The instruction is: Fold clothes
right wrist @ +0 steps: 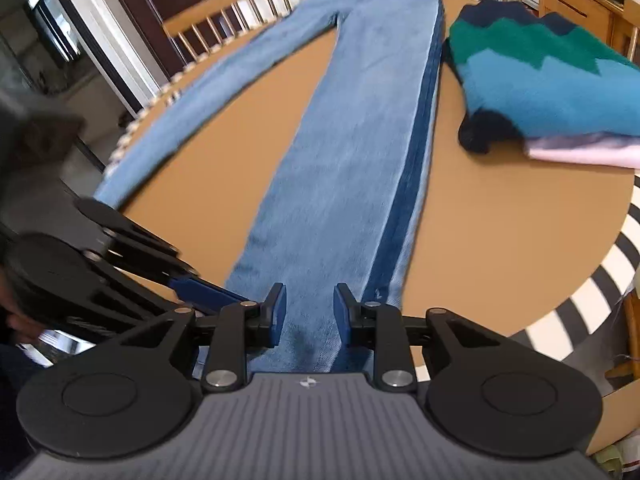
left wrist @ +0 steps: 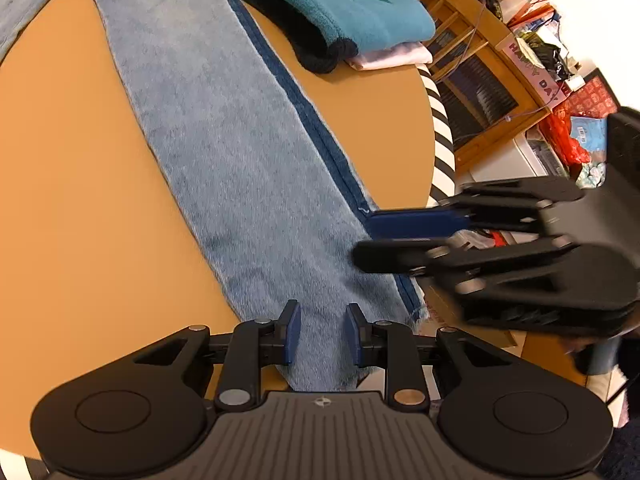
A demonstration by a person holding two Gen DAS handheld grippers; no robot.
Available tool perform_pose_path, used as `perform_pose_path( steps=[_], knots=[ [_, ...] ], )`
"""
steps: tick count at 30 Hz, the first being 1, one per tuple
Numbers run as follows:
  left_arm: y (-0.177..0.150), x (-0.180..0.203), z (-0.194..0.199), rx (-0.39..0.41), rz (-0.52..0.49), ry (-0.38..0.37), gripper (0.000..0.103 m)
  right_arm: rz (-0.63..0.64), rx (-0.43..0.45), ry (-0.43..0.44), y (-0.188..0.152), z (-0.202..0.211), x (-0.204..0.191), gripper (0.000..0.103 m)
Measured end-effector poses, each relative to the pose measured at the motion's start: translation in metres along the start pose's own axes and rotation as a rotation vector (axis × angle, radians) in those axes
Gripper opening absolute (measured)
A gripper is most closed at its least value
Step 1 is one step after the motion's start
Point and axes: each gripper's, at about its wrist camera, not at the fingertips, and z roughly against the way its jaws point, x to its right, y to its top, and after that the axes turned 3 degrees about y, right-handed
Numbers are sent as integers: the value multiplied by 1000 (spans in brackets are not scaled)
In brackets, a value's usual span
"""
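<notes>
Light-blue jeans (left wrist: 224, 140) with a dark-blue side stripe lie flat on the round orange table (left wrist: 72, 200), legs spread apart. My left gripper (left wrist: 322, 334) is open at the hem of the striped leg, with the denim showing between its blue pads. My right gripper (left wrist: 366, 240) reaches in from the right onto the same hem, jaws apart. In the right wrist view, the right gripper (right wrist: 308, 312) stands open over that leg (right wrist: 352, 160). One blue finger (right wrist: 200, 286) of the left gripper shows close beside it on the left. The other leg (right wrist: 192, 96) runs off to the left.
A folded green, teal and black sweater (right wrist: 540, 80) rests on a folded pink garment (right wrist: 580, 150) at the table's right side. Wooden chairs (right wrist: 224, 4) ring the far edge. A striped table rim (left wrist: 440, 120) and cluttered shelves (left wrist: 460, 40) lie beyond.
</notes>
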Motion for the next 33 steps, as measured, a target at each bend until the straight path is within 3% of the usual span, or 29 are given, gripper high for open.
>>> perform_pose_path(
  steps=[10, 17, 23, 26, 33],
  knots=[
    [-13, -4, 2, -13, 21, -54, 27, -66, -40, -88, -28, 6, -32, 27],
    [-15, -9, 3, -25, 41, -63, 24, -108, -54, -188, -31, -9, -56, 28],
    [-16, -13, 3, -34, 57, -72, 23, -166, -43, -200, -32, -10, -54, 28],
    [-15, -12, 4, -44, 77, -49, 22, -175, -68, -193, -28, -11, -50, 27],
    [7, 2, 9, 14, 135, 109, 30, -95, -53, -160, -7, -1, -31, 29]
  ],
)
